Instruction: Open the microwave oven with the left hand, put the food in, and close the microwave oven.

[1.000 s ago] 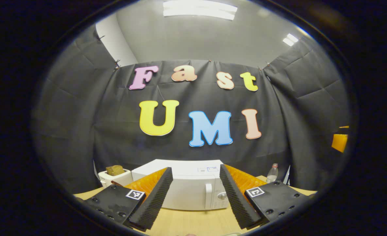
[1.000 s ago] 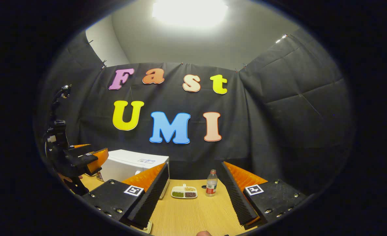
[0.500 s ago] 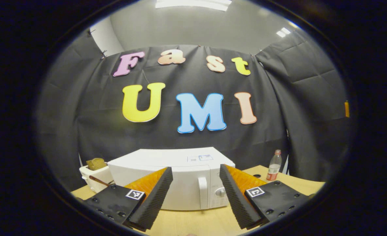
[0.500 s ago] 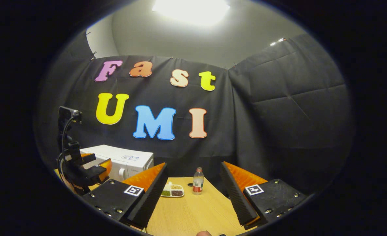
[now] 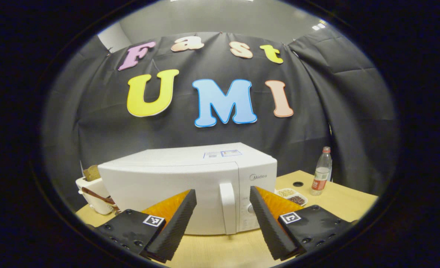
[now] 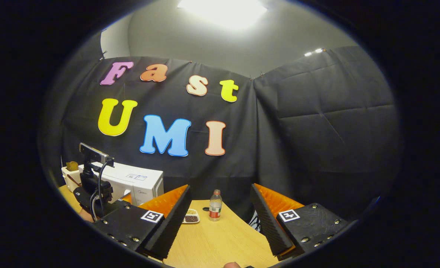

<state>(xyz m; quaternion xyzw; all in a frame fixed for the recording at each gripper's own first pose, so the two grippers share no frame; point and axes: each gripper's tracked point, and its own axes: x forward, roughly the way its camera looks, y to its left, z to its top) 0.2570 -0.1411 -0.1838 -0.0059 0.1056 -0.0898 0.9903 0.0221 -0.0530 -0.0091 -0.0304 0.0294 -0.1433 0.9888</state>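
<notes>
Two grippers are shown, each with its fingers spread wide and holding nothing. Left gripper view: the left gripper faces the front of a white microwave oven that stands on a light wooden table. The oven door is shut, and its vertical white handle lies between the two fingers, beyond their tips; contact between fingers and handle cannot be made out. To the right of the handle a round control knob is partly hidden by the right finger. Left of the oven stands a white toaster with a slice of brown bread rising from its slot. Right of the oven, on the table, lies a white divided dish of food holding pale and dark grains, and farther right a clear plastic bottle with a red cap stands upright near a round hole in the tabletop.

Right gripper view: the right gripper is held above the table, well apart from the oven. The dish sits just past the tip of its left finger, with the bottle beside it, upright. At far left the left gripper appears in front of the oven, its camera mounted above it.
</notes>
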